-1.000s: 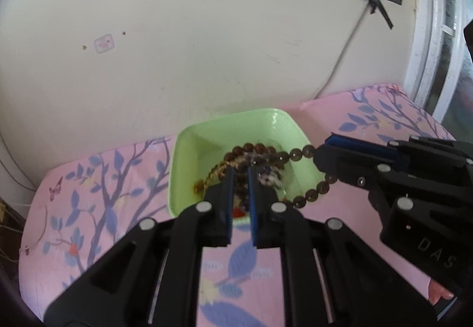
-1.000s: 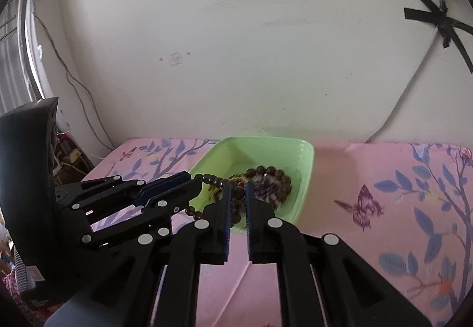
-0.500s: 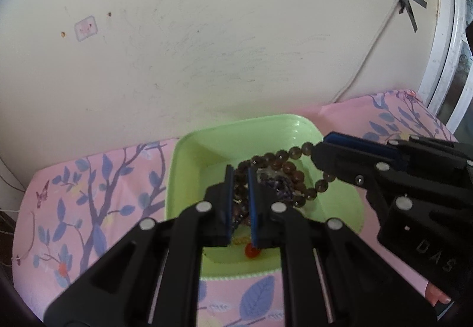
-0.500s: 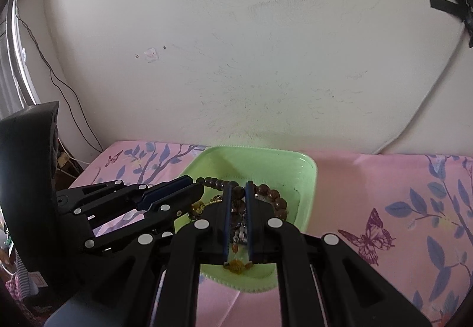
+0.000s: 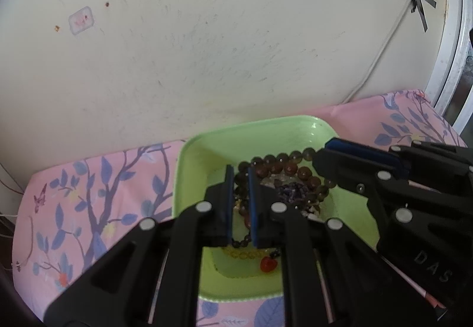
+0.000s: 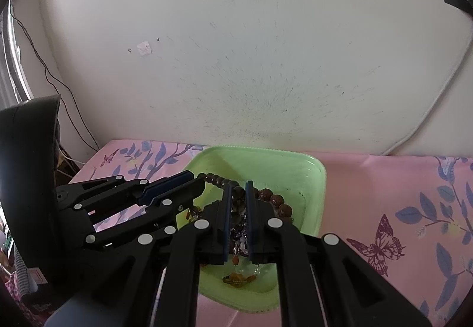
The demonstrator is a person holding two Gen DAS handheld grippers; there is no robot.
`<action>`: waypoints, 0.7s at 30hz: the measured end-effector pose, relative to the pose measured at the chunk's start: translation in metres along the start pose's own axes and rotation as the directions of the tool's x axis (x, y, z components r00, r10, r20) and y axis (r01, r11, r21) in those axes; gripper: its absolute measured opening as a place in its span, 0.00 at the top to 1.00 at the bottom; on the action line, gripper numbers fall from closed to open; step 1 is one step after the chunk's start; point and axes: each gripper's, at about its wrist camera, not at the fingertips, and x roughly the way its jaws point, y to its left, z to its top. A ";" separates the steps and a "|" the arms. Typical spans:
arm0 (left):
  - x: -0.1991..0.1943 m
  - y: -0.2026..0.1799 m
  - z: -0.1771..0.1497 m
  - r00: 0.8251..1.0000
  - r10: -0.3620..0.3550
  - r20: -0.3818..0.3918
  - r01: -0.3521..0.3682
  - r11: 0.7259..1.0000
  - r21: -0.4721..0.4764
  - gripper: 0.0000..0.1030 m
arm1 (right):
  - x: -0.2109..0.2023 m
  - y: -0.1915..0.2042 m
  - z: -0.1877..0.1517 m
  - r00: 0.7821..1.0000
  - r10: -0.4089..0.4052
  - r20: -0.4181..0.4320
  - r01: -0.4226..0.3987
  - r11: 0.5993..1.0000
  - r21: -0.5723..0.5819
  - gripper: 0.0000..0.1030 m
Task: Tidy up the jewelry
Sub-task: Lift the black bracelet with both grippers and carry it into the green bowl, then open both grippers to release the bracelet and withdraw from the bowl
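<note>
A strand of brown beads (image 5: pixel 283 164) hangs stretched between my two grippers, above a light green tray (image 5: pixel 189 167). My left gripper (image 5: pixel 239 176) is shut on one end of the strand, over the tray's middle. My right gripper (image 5: pixel 322 157) comes in from the right and pinches the other end. In the right wrist view the right gripper (image 6: pixel 238 189) is shut on the brown beads (image 6: pixel 266 194) above the tray (image 6: pixel 322 179), and the left gripper (image 6: pixel 199 182) holds the strand from the left. In the tray lie purple beads (image 5: pixel 291 189), a red pendant (image 5: pixel 267 265) and a gold chain (image 5: pixel 239 254).
The tray sits on a pink cloth with blue branches and butterflies (image 6: pixel 384 208), close to a cream wall (image 5: pixel 236 46). A white cable (image 5: pixel 381 49) runs down the wall under black tape. A window frame (image 5: pixel 452 61) stands at the right; the cloth's left edge (image 5: pixel 23 208) drops off.
Both grippers have carried the bead strand forward toward the wall and slightly down, so the strand now hangs over the tray's middle. Both grips are unchanged.
</note>
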 end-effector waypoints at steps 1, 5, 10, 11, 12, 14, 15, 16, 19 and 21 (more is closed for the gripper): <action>0.001 0.001 0.000 1.000 -0.005 -0.002 0.005 1.000 -0.002 0.91 | 0.001 -0.001 0.000 1.000 -0.001 -0.001 0.001 1.000 0.000 1.00; 0.005 0.006 0.001 0.999 -0.037 -0.011 0.037 0.999 -0.013 0.90 | 0.006 -0.004 0.001 1.000 -0.032 -0.002 0.032 1.000 0.002 1.00; 0.008 0.023 -0.003 0.998 -0.042 -0.039 0.038 0.995 -0.090 0.90 | 0.019 -0.017 0.005 0.998 -0.024 -0.054 0.029 0.997 0.078 0.96; 0.005 0.024 -0.004 0.999 -0.038 -0.035 0.035 0.995 -0.095 0.90 | 0.018 -0.020 0.005 0.999 -0.017 -0.050 0.022 0.995 0.099 0.96; 0.001 0.025 -0.006 0.999 -0.030 -0.029 0.027 0.995 -0.097 0.90 | 0.014 -0.022 0.004 0.999 -0.020 -0.034 0.024 0.993 0.112 0.95; -0.008 0.025 -0.009 0.999 -0.031 -0.024 0.028 0.994 -0.109 0.90 | 0.002 -0.022 0.001 1.000 -0.017 -0.009 0.018 0.992 0.127 0.95; -0.014 0.024 -0.012 0.999 -0.039 -0.020 0.037 0.992 -0.117 0.90 | -0.003 -0.021 0.000 1.000 -0.020 -0.002 0.020 0.992 0.128 0.95; -0.018 0.023 -0.014 0.999 -0.041 -0.017 0.039 0.992 -0.119 0.90 | -0.008 -0.020 -0.002 1.000 -0.025 0.007 0.024 0.992 0.125 0.95; -0.036 0.018 -0.027 1.000 -0.022 -0.001 0.021 0.994 -0.111 0.90 | -0.028 -0.013 -0.013 0.999 -0.041 0.026 0.038 0.993 0.115 0.95; -0.049 0.013 -0.038 1.000 -0.022 0.002 0.022 0.993 -0.119 0.90 | -0.042 -0.004 -0.026 0.998 -0.056 0.035 0.052 0.993 0.102 0.95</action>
